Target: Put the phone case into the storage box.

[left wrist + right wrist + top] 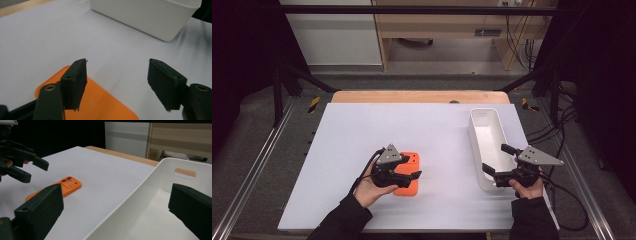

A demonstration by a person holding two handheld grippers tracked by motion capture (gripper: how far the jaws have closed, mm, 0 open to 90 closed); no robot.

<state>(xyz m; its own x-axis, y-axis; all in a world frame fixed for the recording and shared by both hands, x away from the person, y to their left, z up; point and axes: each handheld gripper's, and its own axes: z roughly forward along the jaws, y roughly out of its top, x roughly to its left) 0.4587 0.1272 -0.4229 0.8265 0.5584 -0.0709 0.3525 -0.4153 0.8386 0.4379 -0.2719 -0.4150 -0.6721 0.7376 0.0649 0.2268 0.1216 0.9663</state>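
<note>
From the high view, the orange phone case lies flat on the white counter, well left of the white bin; the left gripper hovers over it, the right gripper sits at the bin's near end. In the left gripper view, the jaws gape partway above the case, nothing pinched. In the right gripper view, the jaws stand wide and empty astride the bin's wall, the case left of it.
</note>
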